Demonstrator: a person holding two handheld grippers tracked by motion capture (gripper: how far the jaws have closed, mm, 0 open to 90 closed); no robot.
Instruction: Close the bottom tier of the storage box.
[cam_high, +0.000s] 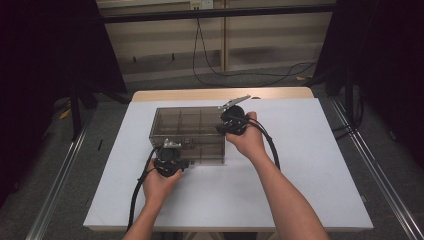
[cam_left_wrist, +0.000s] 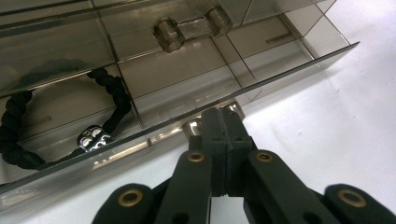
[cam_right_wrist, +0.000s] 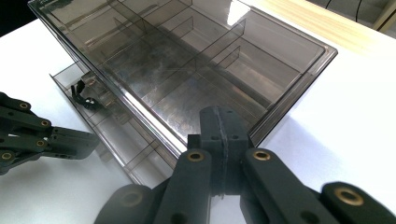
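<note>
The smoked clear drawer box (cam_high: 187, 131) stands on the white table (cam_high: 310, 165), left of centre towards the far edge. Its lower drawer (cam_left_wrist: 196, 100) is pulled out on the near side; a black braided bracelet (cam_left_wrist: 28, 126) lies in the drawer's left compartment. Left gripper (cam_high: 172, 150) — jaws closed, tips clamped on the drawer handle (cam_left_wrist: 189, 127) at the near front panel. Right gripper (cam_high: 223, 127) — jaws pressed together with nothing between them, tips resting on the box's top right edge.
</note>
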